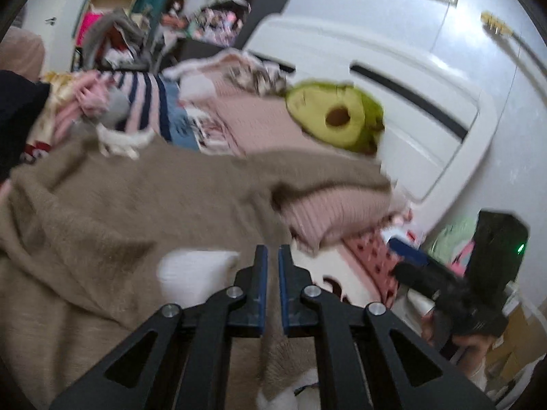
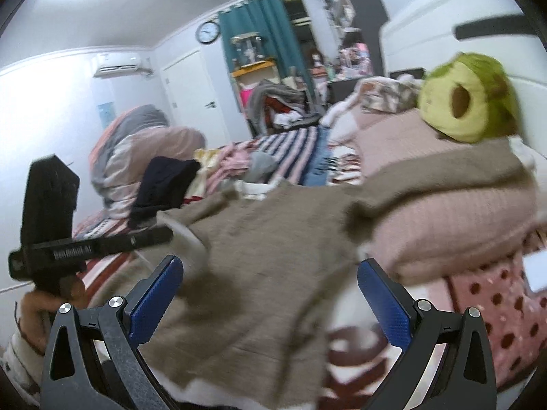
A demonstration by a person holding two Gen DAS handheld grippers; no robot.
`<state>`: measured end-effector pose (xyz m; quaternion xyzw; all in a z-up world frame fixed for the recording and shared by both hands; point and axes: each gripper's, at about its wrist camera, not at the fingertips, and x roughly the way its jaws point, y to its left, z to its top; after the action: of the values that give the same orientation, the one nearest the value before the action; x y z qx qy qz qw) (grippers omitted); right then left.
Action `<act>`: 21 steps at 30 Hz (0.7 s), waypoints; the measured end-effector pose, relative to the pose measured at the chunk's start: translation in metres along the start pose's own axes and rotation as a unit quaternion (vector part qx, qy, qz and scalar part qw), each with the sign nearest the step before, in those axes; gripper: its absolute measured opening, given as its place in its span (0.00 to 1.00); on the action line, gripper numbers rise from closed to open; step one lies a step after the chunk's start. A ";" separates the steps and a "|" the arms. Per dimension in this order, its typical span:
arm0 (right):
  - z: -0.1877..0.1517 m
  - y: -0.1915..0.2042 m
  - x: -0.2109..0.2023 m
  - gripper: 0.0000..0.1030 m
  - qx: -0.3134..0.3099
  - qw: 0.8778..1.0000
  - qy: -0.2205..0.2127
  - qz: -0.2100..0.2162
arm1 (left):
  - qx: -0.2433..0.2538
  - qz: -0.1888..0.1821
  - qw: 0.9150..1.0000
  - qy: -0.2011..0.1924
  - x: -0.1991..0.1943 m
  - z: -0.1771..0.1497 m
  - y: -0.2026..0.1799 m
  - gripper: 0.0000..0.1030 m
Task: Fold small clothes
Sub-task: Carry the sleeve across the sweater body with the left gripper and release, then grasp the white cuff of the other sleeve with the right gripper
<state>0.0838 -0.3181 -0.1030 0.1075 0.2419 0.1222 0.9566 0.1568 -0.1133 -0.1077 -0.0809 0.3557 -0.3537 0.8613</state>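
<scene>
Tan garment (rumpled) beneath gaping right tongs.

Both wrist cameras looking slightly downward along their fingers, sitting close over the beige sweater, both sharing avocado plush

- The left gripper has its two blue-padded fingers nearly together, with nothing between them.
- Below it a brown sweater lies spread over the bed, one sleeve draped across a pink pillow.
- A white patch shows just left of the fingers.
- An avocado plush toy leans by the white headboard.
- A pile of clothes lies behind the sweater.
- At the right edge, a hand holds the right gripper; its jaws are out of sight.
</scene>
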 end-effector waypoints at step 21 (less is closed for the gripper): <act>-0.007 0.024 0.036 0.99 -0.036 0.995 0.084 0.030 | 0.004 0.131 0.988 -0.080 -0.129 -0.006 0.046 0.65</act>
<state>0.1070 -0.2836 -0.1187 0.0698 0.3139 0.1678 0.9319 0.1143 0.0070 -0.0584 -0.0585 0.2921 -0.2318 0.9260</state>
